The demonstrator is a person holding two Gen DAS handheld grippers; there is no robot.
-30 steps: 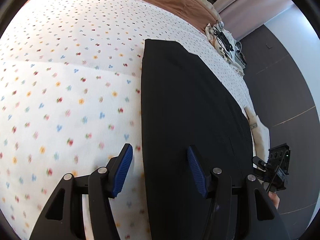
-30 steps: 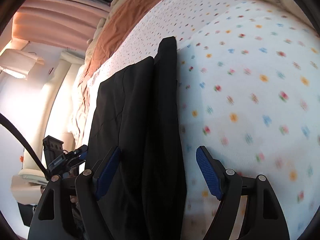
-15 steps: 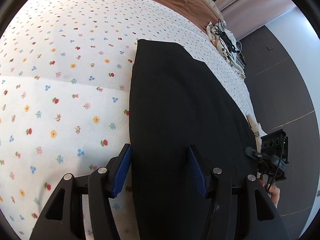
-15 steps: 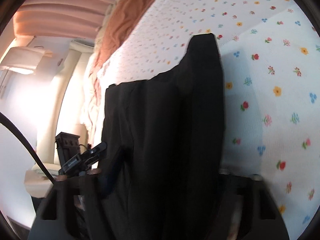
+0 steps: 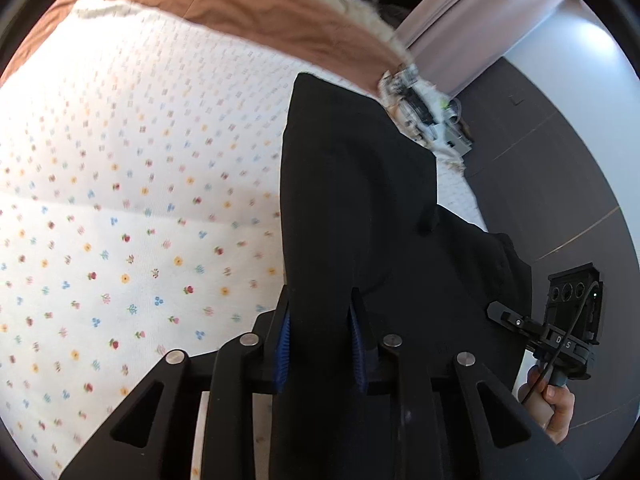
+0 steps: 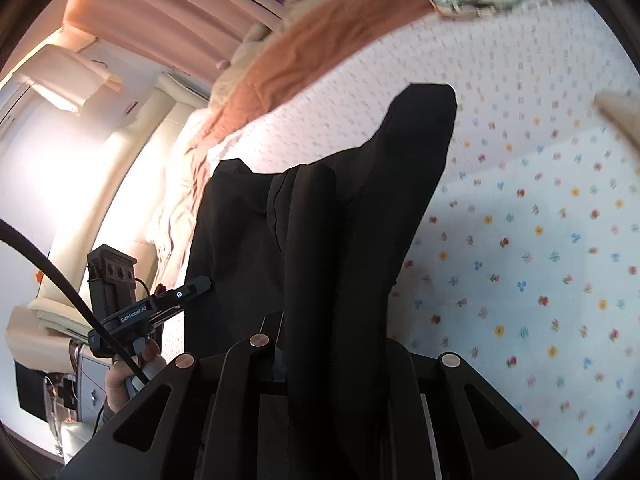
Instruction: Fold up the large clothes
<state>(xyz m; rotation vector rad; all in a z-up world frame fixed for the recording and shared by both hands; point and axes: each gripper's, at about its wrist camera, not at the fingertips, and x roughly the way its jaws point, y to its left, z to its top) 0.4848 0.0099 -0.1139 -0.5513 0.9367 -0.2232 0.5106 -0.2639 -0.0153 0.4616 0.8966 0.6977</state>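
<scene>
L gripper (image 5: 320, 344) is closed narrow on the near edge of the black garment (image 5: 360, 200); blue pads (image 5: 282, 344) press the cloth from both sides. Garment runs from the jaws away across the bed w/ floral sheet (image 5: 120, 200), its far end reaching toward the brown blanket (image 5: 240, 4) at the head of the bed. Near part is lifted off the sheet, folds hanging.

R gripper (image 6: 332, 356) also has the black garment (image 6: 360, 220) between its fingers, fabric draped over them so the pads are hidden, but cloth is clearly pinched and held up. From this view the garment rises in a bunched ridge, far tip over the floral sheet (image 6: 540, 260). The other gripper shows at left, at the garment's edge, w/ a hand on its handle.

Pile of cables/small items (image 5: 420, 108) sits at the bed's edge by the pink curtain (image 5: 480, 20). Dark floor (image 5: 552, 184) beside the bed.
</scene>
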